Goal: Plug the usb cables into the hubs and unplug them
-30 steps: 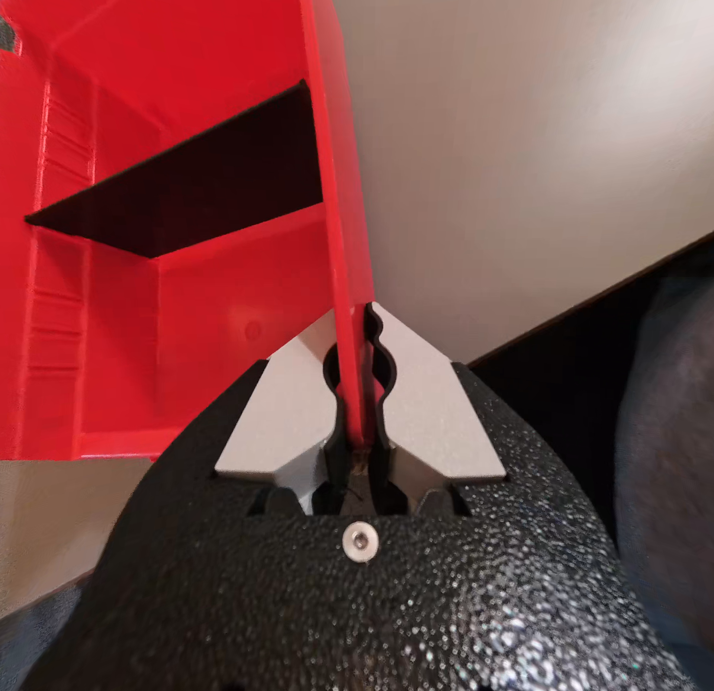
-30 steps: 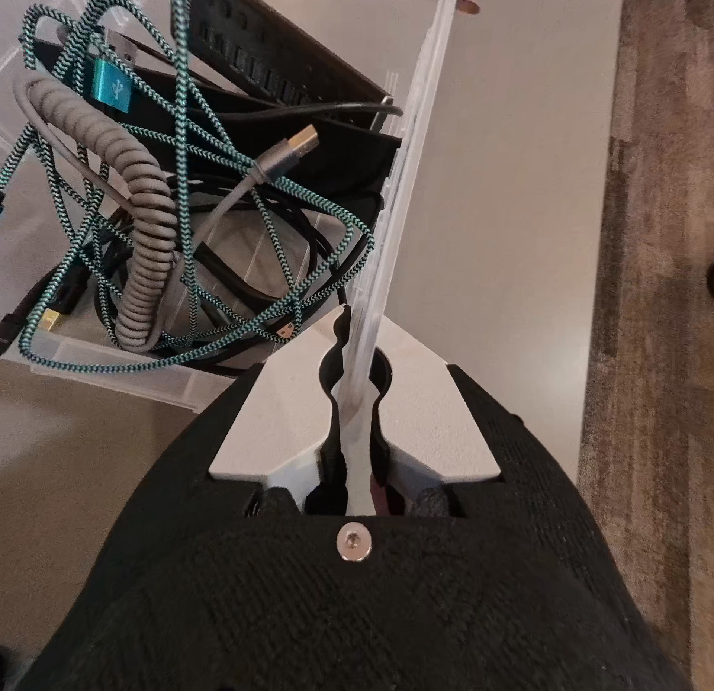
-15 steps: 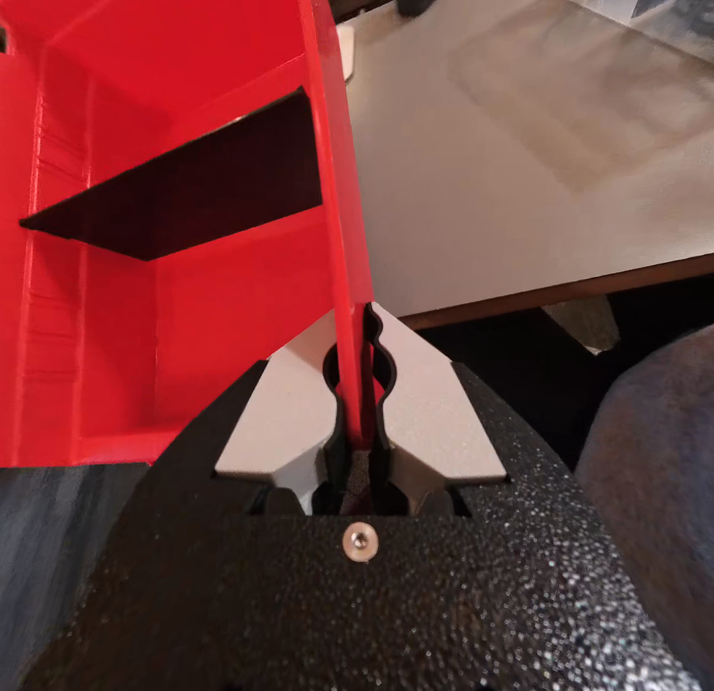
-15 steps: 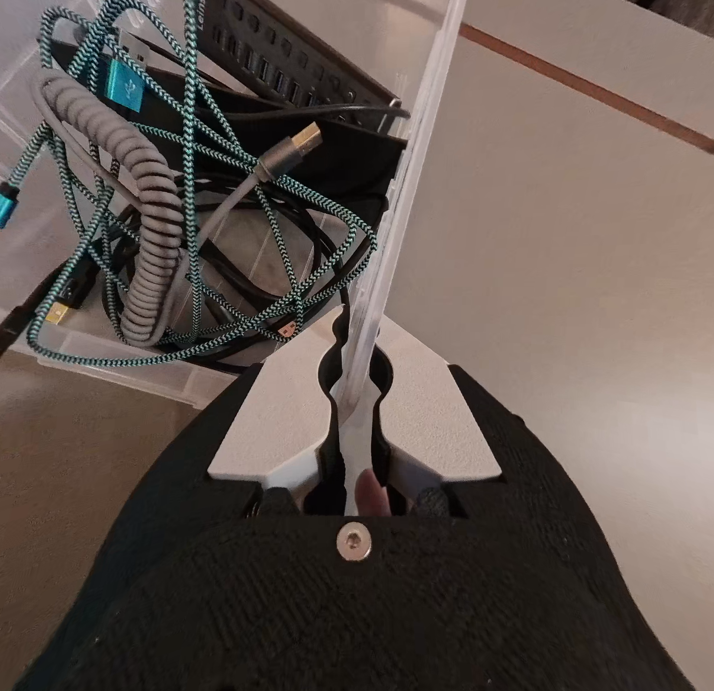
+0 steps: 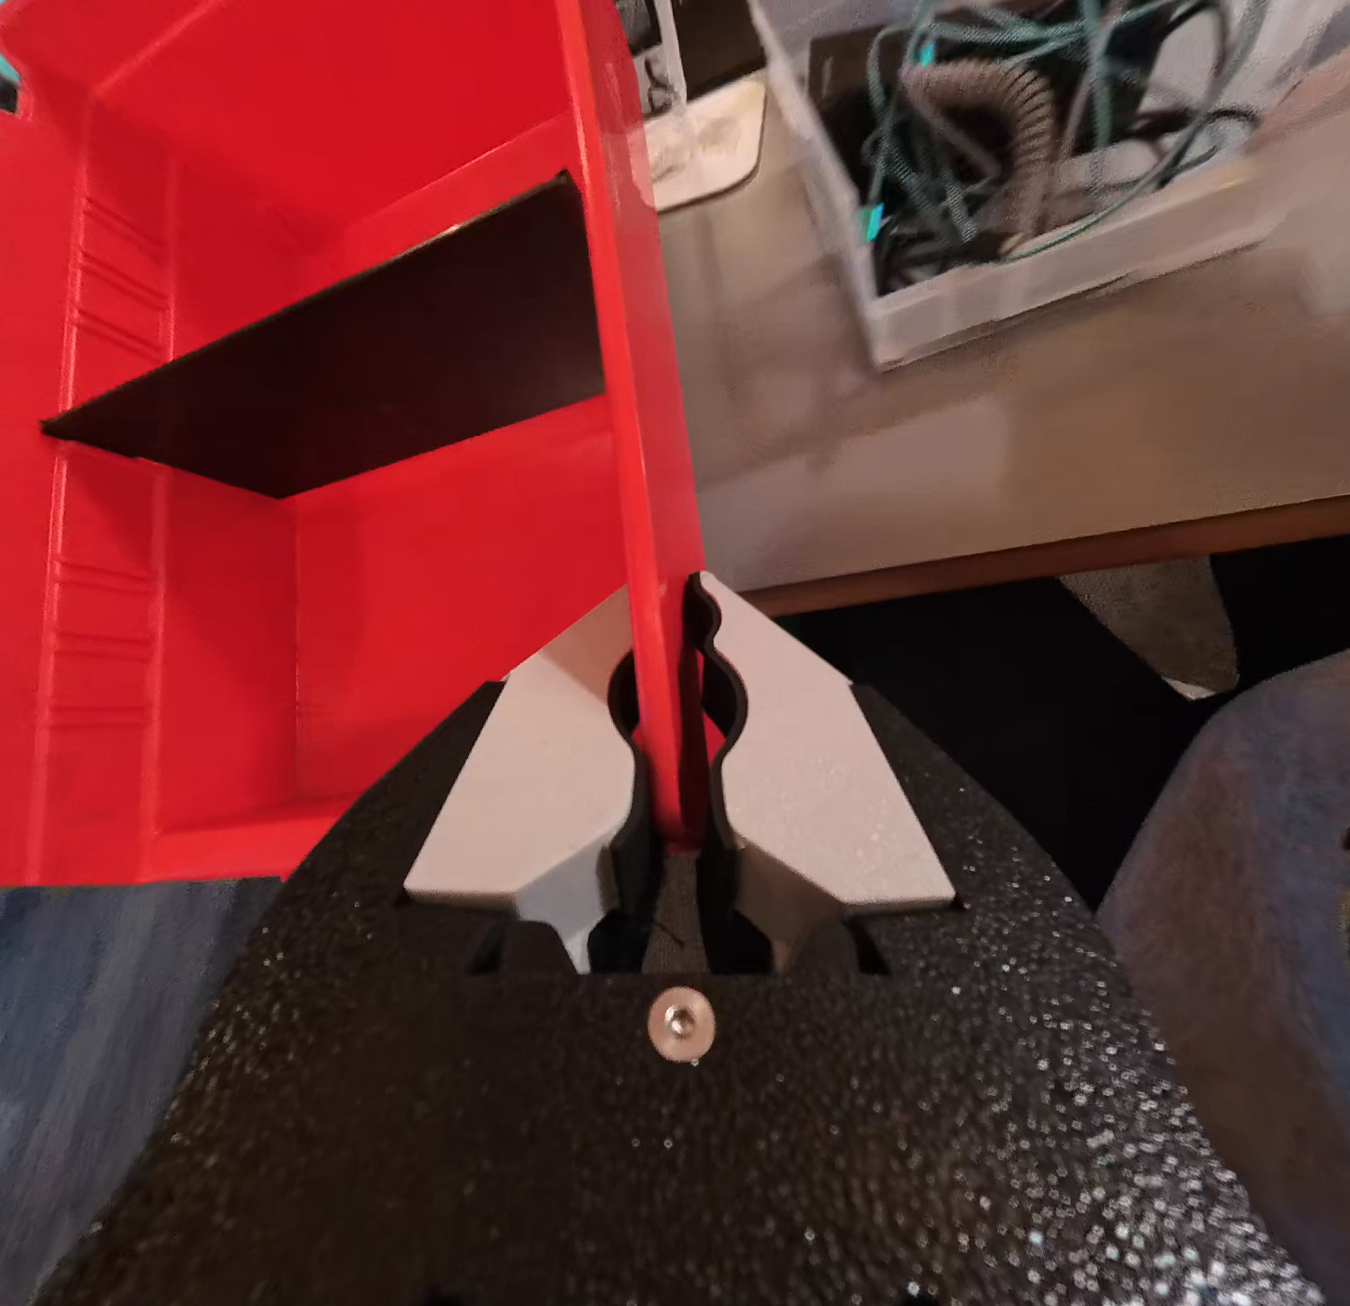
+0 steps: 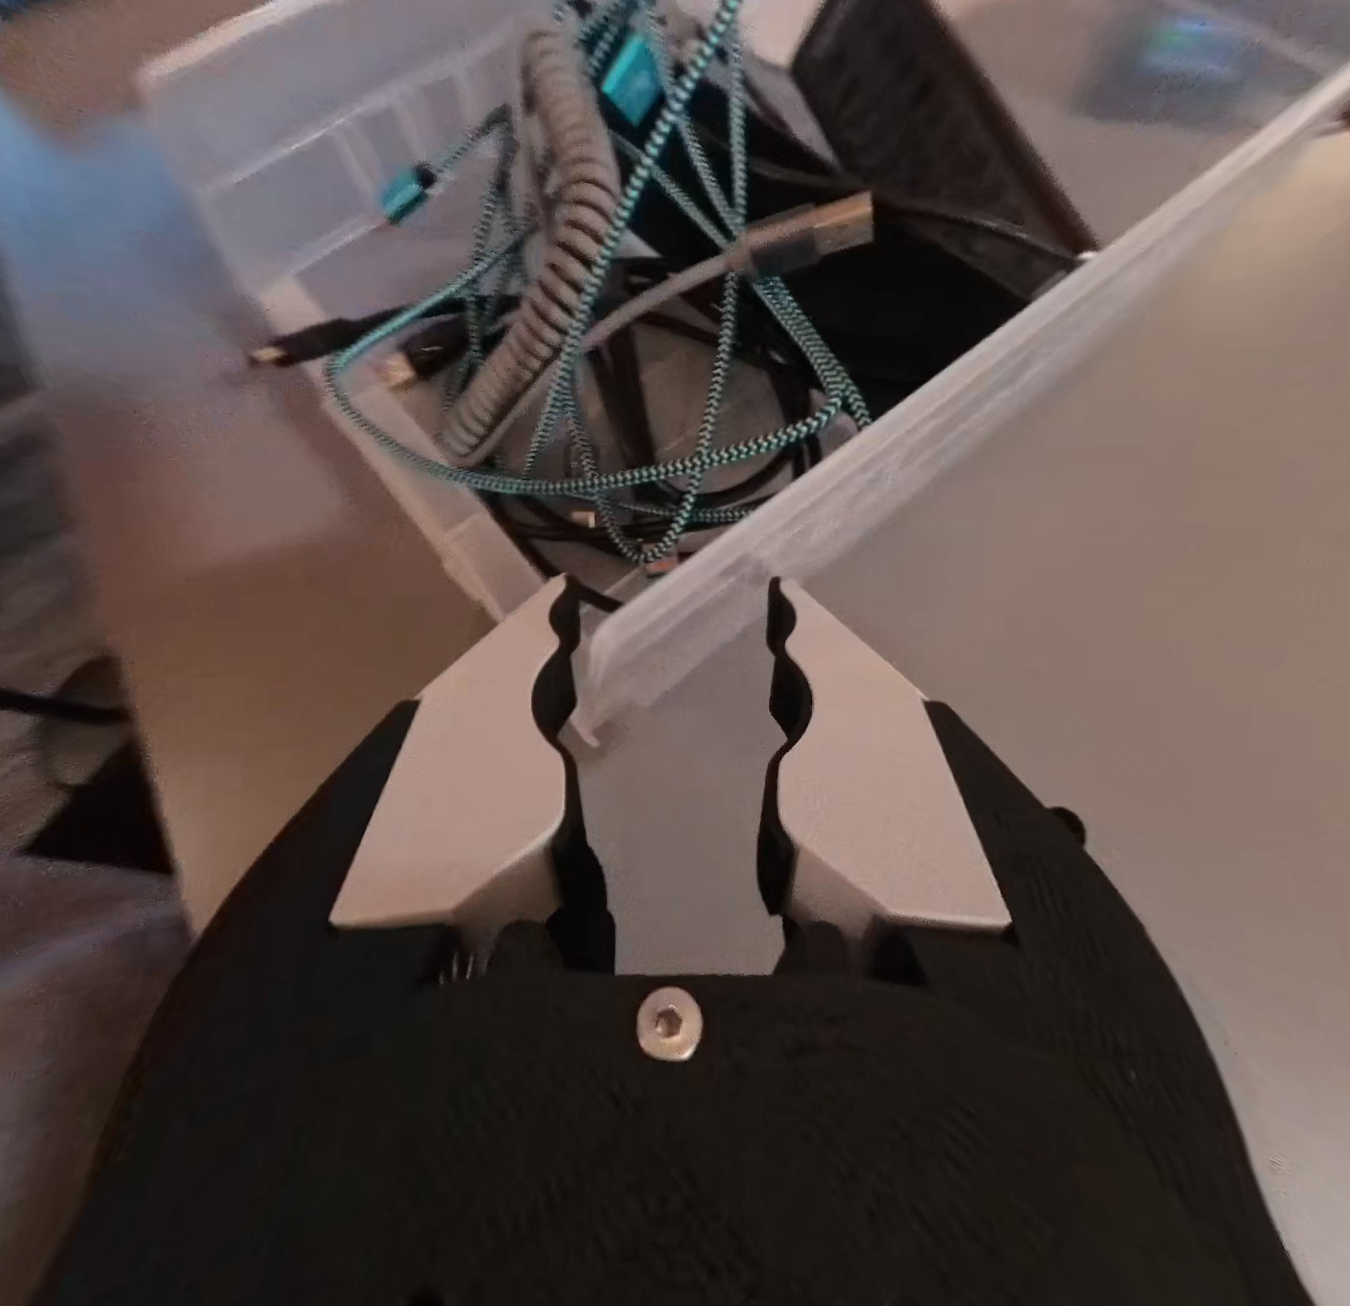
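My left gripper (image 5: 683, 592) is shut on the right wall of an empty red bin (image 5: 365, 614) with a black divider (image 5: 351, 380). My right gripper (image 6: 668, 592) is open, and the rim of a clear plastic bin (image 6: 950, 424) lies between its fingers, close to the left one. The bin holds tangled teal braided cables (image 6: 584, 475), a grey coiled cable (image 6: 555, 234), a grey cable with a USB plug (image 6: 825, 230) and black hubs (image 6: 928, 117). The clear bin (image 5: 913, 314) also shows blurred in the left wrist view, on the table at the upper right.
The pale table (image 5: 950, 482) has a brown front edge (image 5: 1023, 555). A person's trouser leg (image 5: 1242, 906) is below the edge at the right. The left side of the right wrist view is motion-blurred. The gap from one gripper's tips to the other's is roughly 35 centimeters.
My right gripper has opened and let go of the clear bin's wall, and its view has swung. My left gripper still grips the red bin and has turned toward the clear bin.
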A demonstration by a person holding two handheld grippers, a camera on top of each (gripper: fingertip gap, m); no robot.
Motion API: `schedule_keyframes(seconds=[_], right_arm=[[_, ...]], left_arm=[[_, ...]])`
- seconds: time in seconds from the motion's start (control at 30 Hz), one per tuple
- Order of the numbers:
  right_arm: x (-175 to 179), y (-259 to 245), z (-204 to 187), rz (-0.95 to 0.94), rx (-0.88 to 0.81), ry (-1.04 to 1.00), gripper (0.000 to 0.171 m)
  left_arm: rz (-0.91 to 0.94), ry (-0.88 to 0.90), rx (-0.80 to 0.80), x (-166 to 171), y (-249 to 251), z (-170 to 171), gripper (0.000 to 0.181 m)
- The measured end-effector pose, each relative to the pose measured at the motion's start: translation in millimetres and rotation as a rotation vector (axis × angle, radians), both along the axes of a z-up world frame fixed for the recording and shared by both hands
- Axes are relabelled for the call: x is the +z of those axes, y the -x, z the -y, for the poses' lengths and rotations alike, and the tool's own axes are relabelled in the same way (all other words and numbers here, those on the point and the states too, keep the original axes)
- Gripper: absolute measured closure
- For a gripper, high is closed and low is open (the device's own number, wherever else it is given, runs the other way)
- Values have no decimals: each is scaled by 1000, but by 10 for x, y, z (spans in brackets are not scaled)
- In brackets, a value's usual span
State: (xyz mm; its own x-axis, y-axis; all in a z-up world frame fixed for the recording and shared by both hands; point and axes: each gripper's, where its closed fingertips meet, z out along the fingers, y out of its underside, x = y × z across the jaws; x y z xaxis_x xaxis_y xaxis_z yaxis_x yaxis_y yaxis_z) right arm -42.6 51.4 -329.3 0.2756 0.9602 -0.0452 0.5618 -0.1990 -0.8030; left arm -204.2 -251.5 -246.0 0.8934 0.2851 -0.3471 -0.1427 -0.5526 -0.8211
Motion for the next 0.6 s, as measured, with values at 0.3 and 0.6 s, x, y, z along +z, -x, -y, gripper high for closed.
schedule_keyframes(seconds=[0.3,0.6], right_arm=[[750,-539,-127,-481,4,47,93],[1131,-3429,-1171,-598,-711,-660,95]], left_arm=[[-87,-76,-326,686,-613,-671,177],[5,-106,-1063,1202,-2444,-2188,177]])
